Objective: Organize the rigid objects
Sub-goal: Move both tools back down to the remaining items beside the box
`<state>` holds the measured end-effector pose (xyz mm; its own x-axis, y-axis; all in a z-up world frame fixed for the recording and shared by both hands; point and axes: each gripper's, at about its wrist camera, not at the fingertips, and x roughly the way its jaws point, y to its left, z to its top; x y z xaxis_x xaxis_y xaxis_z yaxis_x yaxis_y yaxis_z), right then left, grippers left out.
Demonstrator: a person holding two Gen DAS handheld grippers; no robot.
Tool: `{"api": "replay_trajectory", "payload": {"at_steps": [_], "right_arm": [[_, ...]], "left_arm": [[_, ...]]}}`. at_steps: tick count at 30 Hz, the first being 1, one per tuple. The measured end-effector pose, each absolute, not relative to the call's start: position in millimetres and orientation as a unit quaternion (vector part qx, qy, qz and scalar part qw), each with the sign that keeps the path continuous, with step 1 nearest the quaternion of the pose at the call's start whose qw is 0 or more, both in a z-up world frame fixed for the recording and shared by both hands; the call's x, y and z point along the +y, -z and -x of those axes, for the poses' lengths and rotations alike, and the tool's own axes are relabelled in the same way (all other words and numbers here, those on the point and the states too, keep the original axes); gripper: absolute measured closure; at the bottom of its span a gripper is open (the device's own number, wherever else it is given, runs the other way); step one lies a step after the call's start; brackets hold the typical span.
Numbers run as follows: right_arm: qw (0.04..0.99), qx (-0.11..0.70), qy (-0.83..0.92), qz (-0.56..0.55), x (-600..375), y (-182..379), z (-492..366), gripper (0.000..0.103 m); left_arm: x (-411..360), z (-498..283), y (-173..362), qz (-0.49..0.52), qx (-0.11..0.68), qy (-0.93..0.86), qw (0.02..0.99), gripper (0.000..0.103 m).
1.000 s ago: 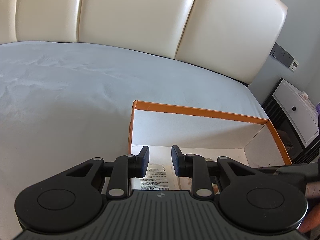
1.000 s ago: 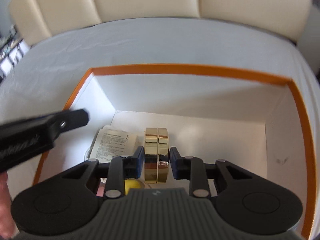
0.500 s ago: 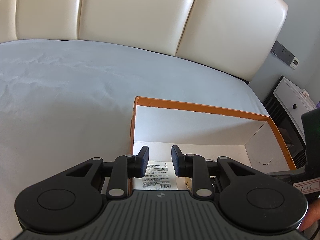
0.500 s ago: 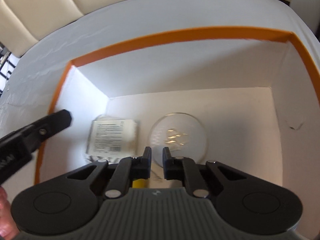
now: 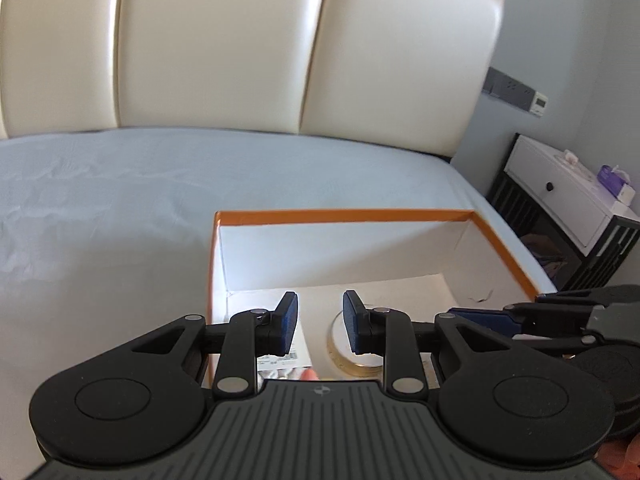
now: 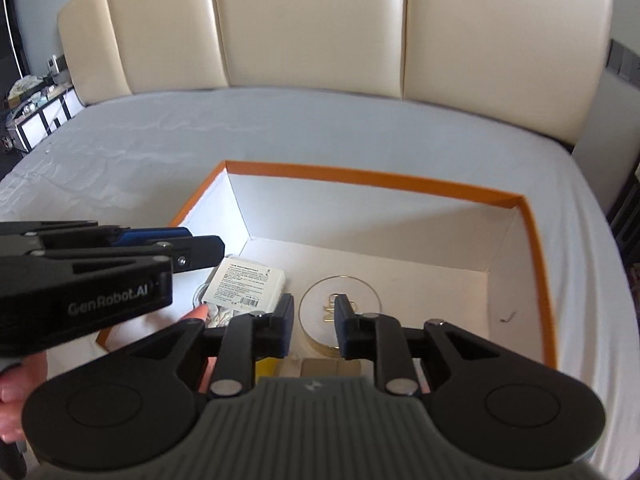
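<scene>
Bed: pale grey sheet, cream padded headboard along far edge.

Left tool: black, blue-padded, entering from left edge of right wrist view over left rim of box; fingers brought nearly together, nothing gripped between them. Same tool in its own view: narrow gap, pads bare, poised above near-left part of box.

Box: open, orange rim, white inside, resting on bed toward its near edge.

Contents, left to right along box floor:
- White printed packet, barcode label, near left wall, lying flat on something clear, possibly a plastic wrapper; blurred.
- Round clear-lidded case, gold rim, gold items inside, at centre of floor just beside packet.
- Yellow item and pale gold flat piece at near edge, mostly hidden behind tool body.

Right tool: fingers drawn in close, empty, raised over round case. Seen in left wrist view at right rim of box.

Nightstand: white drawer, dark frame, beyond right edge of bed.
</scene>
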<state>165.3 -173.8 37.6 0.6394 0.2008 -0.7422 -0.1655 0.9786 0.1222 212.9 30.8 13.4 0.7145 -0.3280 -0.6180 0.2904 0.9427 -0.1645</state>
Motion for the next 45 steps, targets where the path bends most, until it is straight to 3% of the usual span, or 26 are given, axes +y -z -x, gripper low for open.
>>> {"api": "replay_trajectory", "payload": {"at_steps": [6, 12, 19, 27, 29, 32, 33, 35, 37, 40, 45], "right_arm": [[0.931, 0.356, -0.077, -0.036, -197, -49, -111, 0.076], [0.938, 0.338, -0.047, -0.056, -219, -45, -70, 0.063], [0.921, 0.382, 0.003, -0.074, -248, -25, -49, 0.061], [0.877, 0.465, 0.028, -0.123, -273, 14, -52, 0.059], [0.863, 0.481, 0.039, -0.147, -280, 21, -53, 0.046], [0.837, 0.51, 0.046, -0.191, -292, 36, -58, 0.043], [0.831, 0.517, 0.049, -0.198, -294, 40, -60, 0.043], [0.824, 0.527, 0.054, -0.202, -294, 46, -62, 0.041], [0.824, 0.528, 0.055, -0.197, -291, 47, -65, 0.037], [0.823, 0.532, 0.057, -0.19, -289, 49, -65, 0.032], [0.798, 0.556, 0.072, -0.221, -296, 62, -71, 0.037]], "left_arm": [[24, -191, -29, 0.047, 0.304, 0.181, 0.934, 0.072], [8, -173, -31, 0.074, 0.303, 0.217, 0.925, 0.072], [-17, -146, -14, 0.076, 0.311, 0.247, 0.915, 0.07], [-27, -153, 25, 0.1, 0.422, 0.261, 0.863, 0.069], [-27, -158, 35, 0.104, 0.45, 0.249, 0.851, 0.069], [-26, -160, 45, 0.088, 0.461, 0.222, 0.854, 0.069], [-26, -161, 46, 0.082, 0.462, 0.218, 0.856, 0.067], [-22, -161, 49, 0.084, 0.468, 0.214, 0.854, 0.048], [-17, -162, 54, 0.102, 0.479, 0.216, 0.845, 0.038], [-13, -165, 59, 0.112, 0.492, 0.212, 0.837, 0.036], [-20, -165, 65, 0.093, 0.506, 0.217, 0.83, 0.035]]}}
